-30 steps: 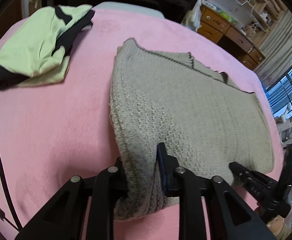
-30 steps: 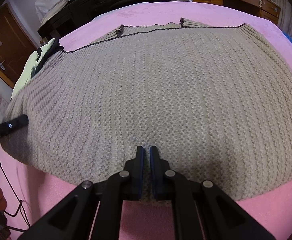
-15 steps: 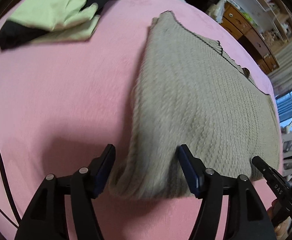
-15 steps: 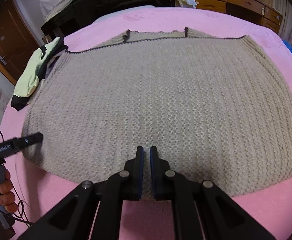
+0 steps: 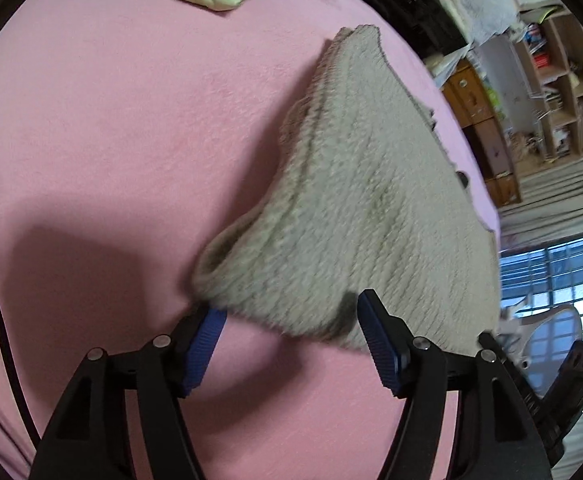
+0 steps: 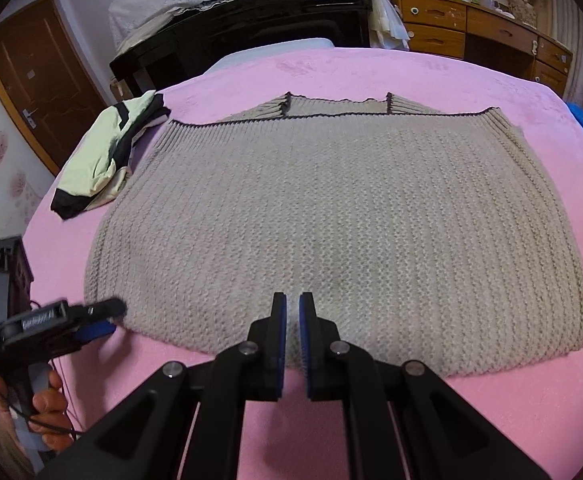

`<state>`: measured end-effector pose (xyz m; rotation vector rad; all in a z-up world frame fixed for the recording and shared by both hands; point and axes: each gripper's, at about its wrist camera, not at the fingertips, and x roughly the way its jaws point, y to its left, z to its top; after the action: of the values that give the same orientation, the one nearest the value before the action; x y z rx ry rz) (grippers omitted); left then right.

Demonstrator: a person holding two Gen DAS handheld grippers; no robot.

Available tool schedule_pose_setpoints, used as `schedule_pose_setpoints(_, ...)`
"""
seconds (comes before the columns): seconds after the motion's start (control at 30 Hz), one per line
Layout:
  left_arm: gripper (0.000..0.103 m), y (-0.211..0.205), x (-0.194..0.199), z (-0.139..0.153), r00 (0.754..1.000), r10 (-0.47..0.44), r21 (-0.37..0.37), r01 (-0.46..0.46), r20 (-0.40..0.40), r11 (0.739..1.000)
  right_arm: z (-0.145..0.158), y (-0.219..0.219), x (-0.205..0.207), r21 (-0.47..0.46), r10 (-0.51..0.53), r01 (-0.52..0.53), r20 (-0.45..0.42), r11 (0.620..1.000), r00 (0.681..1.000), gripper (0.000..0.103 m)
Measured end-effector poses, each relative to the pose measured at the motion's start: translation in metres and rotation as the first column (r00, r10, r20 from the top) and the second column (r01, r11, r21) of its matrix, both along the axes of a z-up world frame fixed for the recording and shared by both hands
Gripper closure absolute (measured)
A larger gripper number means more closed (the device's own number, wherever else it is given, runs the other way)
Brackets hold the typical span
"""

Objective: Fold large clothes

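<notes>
The beige knit sweater (image 6: 339, 220) lies flat on the pink bed cover (image 6: 471, 76), folded once, its dark-trimmed edge at the far side. Only the right wrist view takes in the whole spread; from the left wrist view the sweater (image 5: 371, 208) is a blurred wedge running off toward the right, and its weave is hard to read there.

The right gripper (image 6: 292, 308) has its jaws pressed nearly together on the sweater's near hem — a thin strip of knit shows in the slit between the blue pads. The left gripper (image 5: 289, 330) stands with jaws spread wide at the near left corner; the corner sits between the pads, neither pad pressing on it. In the right wrist view that same gripper (image 6: 91, 320) shows from the side, a hand (image 6: 45, 404) on its handle, partly cut off by the frame edge.

A green-and-black garment (image 6: 103, 156) lies bunched just beside the sweater's far left corner; the left wrist view clips it at the top. Bare pink cover stretches left of the sweater and along the near edge. A black piano (image 6: 251, 16) and wooden drawers (image 6: 471, 28) stand past the bed's far side.
</notes>
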<state>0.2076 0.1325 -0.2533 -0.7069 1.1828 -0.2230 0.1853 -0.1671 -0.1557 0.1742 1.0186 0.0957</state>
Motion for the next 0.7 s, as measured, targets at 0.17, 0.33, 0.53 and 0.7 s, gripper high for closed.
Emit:
schedule_pose_setpoints(0.17,0.038,-0.005,0.027,-0.008,0.997,0.03,-0.059,-0.026,0.067,0.998,-0.007,0.006,0.003,-0.018,0.014,-0.014,-0.006,1.0,1.0,0.097)
schedule_pose_setpoints(0.33,0.037,-0.008,0.058,-0.011,0.997,0.058,-0.104,-0.052,0.058,0.993,-0.008,0.014,0.018,-0.033,0.013,-0.013,0.001,0.999,1.0,0.097)
schedule_pose_setpoints(0.53,0.068,-0.018,0.054,0.015,0.993,0.031,-0.021,-0.029,0.114,0.999,-0.01,0.022,0.043,-0.08,-0.014,0.016,0.027,0.997,1.0,0.097)
schedule_pose_setpoints(0.7,0.074,-0.037,0.037,0.069,0.971,-0.043,0.099,0.02,0.235,0.995,-0.044,0.018,0.061,-0.081,-0.029,0.025,-0.057,0.996,0.998,0.097)
